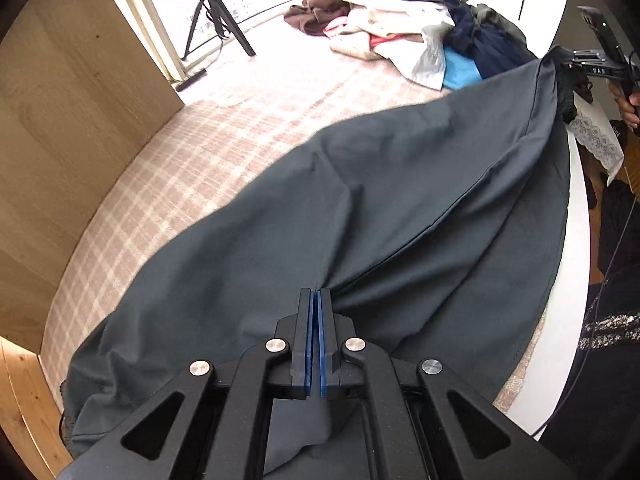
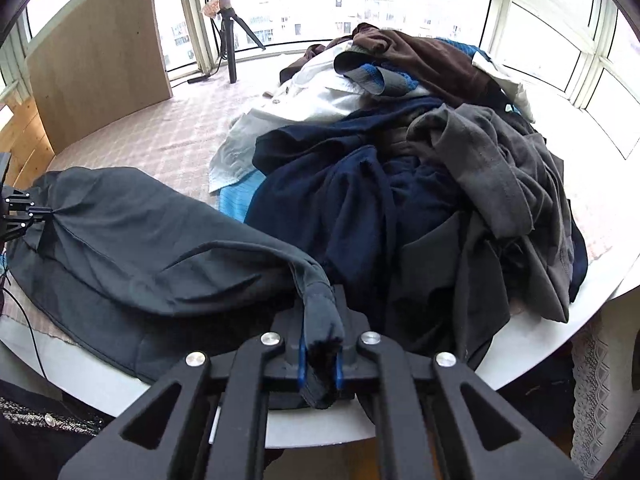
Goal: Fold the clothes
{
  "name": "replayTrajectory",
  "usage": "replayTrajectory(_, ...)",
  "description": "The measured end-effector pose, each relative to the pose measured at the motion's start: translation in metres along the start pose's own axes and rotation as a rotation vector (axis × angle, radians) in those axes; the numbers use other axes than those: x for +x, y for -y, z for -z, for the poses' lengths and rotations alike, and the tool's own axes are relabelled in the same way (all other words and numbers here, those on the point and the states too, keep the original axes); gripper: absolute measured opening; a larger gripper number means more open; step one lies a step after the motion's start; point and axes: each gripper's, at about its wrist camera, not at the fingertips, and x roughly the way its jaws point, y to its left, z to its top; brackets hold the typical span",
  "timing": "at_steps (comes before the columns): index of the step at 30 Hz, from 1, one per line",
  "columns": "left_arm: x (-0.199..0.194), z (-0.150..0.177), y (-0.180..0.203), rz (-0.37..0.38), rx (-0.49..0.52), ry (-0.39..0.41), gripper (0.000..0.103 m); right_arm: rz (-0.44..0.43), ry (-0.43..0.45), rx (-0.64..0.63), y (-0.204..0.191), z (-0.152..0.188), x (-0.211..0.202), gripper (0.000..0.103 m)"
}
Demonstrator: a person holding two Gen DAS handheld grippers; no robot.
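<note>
Garment in hand: a dark grey garment (image 1: pixel 400 208) is stretched between the two tongs, sagging in the middle onto the checked cloth (image 1: pixel 168 184) that covers the counter (image 2: pixel 540 344)
Left tongs (image 1: pixel 315 300): closed tight on a pinch of the grey fabric, blue pads nearly touching
Right tongs (image 2: pixel 320 344): clamped on a bunched end of the same garment, pads held slightly apart by the thick fabric
Lie of the garment: drawn out long, with a seam running along it and loose creases; no neat fold shows in it
Pile (image 2: pixel 420 168): a heap of crumpled clothes in brown, white, navy, blue and grey sits just beyond the garment, at the far side of the counter
Folded stack: none in view in either picture
Progress, as I judge it: one piece is being spread or folded; the whole heap looks left to do
Left to do: lay this piece flat, fold it, then work through the pile
</note>
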Motion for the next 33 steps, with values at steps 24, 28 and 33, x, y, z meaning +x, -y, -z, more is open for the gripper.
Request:
replayTrajectory(24,-0.009,0.104,0.047,0.017,-0.017,-0.282,0.002,-0.079,-0.117,-0.014,0.0,0.096,0.007,0.038)
replayTrajectory(28,-0.016,0.059,0.065,0.014,0.011,-0.185,0.005,-0.347,-0.076,0.208,0.034,0.096,0.001,0.047)
replayTrajectory(33,-0.002,-0.005,0.101,0.043,0.062,-0.073,0.008,-0.475,-0.064,0.302,0.056,0.083,0.024,0.047)
